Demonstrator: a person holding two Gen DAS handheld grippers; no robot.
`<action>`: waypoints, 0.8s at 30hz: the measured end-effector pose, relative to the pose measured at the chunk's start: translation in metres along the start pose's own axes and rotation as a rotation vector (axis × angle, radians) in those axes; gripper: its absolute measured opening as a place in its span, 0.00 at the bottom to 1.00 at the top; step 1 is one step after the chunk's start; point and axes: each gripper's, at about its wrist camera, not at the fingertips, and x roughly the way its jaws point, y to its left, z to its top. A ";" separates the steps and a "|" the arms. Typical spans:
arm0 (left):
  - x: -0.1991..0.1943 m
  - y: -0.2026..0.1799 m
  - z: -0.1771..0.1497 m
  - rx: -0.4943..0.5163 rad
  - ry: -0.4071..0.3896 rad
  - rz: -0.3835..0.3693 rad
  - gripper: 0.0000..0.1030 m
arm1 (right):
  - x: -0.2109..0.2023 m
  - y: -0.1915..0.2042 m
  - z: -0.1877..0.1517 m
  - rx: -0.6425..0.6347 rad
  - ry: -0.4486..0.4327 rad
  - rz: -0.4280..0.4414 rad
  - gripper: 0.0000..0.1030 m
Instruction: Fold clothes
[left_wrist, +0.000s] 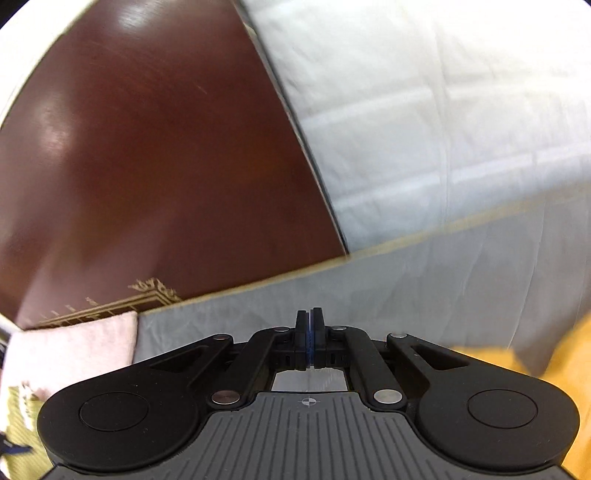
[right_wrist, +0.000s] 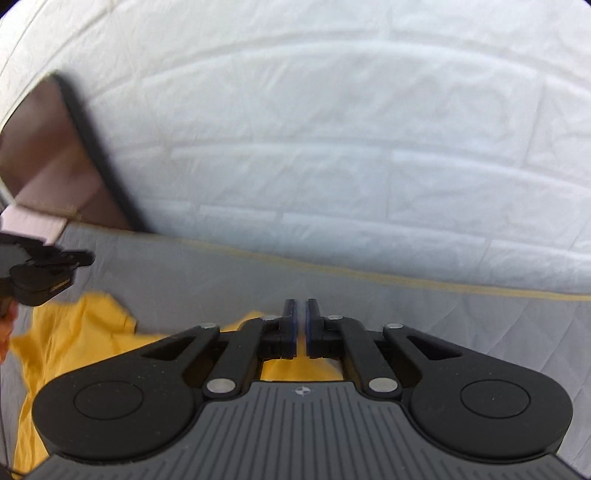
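Holding both tongs closed and empty, I hover over the grey quilted bed cover (right_wrist: 221, 280). My left gripper (left_wrist: 309, 314) has its jaws pressed together; my right gripper (right_wrist: 301, 306) shows only a sliver between its pads. The crumpled yellow cloth garment (right_wrist: 74, 332) lies at my right tong's eight o'clock, below the left gripper.

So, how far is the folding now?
Done: a pink cloth lies folded at the bed's edge. In hand: nothing that shows. The left gripper and right gripper are both shut, with no fabric visible between the fingers. Left: the yellow garment lies rumpled and unfolded on the grey cover, so its folding has hardly begun.
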 end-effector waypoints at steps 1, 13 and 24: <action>-0.002 0.004 0.003 -0.024 -0.015 -0.027 0.00 | -0.003 -0.004 0.005 0.016 -0.030 -0.019 0.00; 0.000 0.015 -0.022 0.029 0.068 -0.307 0.85 | 0.004 -0.031 -0.013 0.126 0.049 0.154 0.81; 0.002 0.011 -0.026 0.133 0.218 -0.536 0.80 | 0.025 -0.016 -0.015 -0.026 0.227 0.155 0.81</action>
